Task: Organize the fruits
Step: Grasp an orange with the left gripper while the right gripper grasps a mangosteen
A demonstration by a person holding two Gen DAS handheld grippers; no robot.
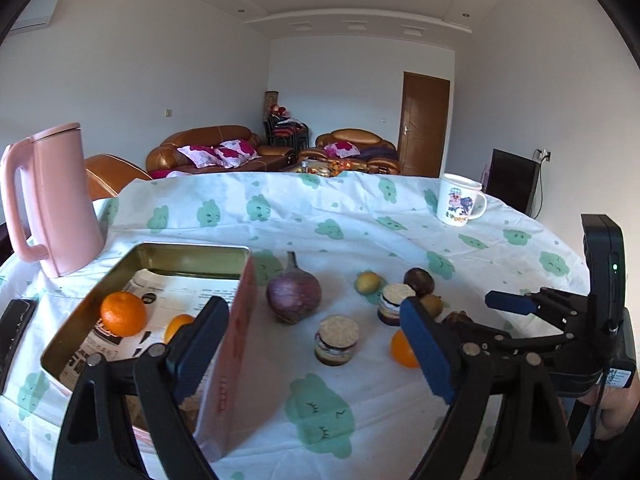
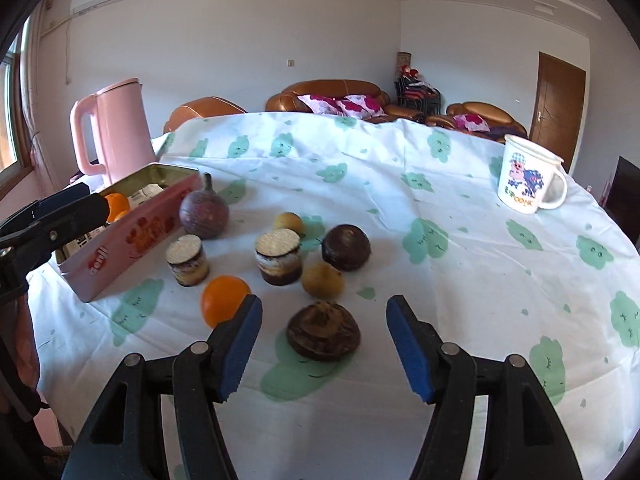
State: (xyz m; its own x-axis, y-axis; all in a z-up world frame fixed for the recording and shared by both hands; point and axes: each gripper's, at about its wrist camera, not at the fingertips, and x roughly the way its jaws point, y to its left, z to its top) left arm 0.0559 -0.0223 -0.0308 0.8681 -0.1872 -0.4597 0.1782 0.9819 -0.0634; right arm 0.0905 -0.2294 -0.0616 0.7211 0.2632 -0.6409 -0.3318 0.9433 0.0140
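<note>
A pink tin box [image 1: 236, 320] [image 2: 132, 236] holds two oranges [image 1: 123, 314]. A third orange [image 1: 400, 350] [image 2: 224, 298] lies on the cloth beside a purple fruit [image 1: 294, 296] [image 2: 204, 214], a dark round fruit [image 2: 346, 246], two yellowish fruits [image 2: 288, 222] [image 2: 322, 278] and a brown flattish fruit [image 2: 324, 330]. My left gripper [image 1: 312, 305] is open and empty, its left finger over the tin's near wall. My right gripper [image 2: 324, 300] is open too, and the brown fruit lies just ahead between its fingers, untouched.
Two small layered cake jars [image 2: 188, 260] [image 2: 278, 256] stand among the fruits. A pink kettle [image 1: 60, 200] stands behind the tin at the far left. A white cartoon mug [image 2: 528, 180] sits at the far right. The table edge runs close below both grippers.
</note>
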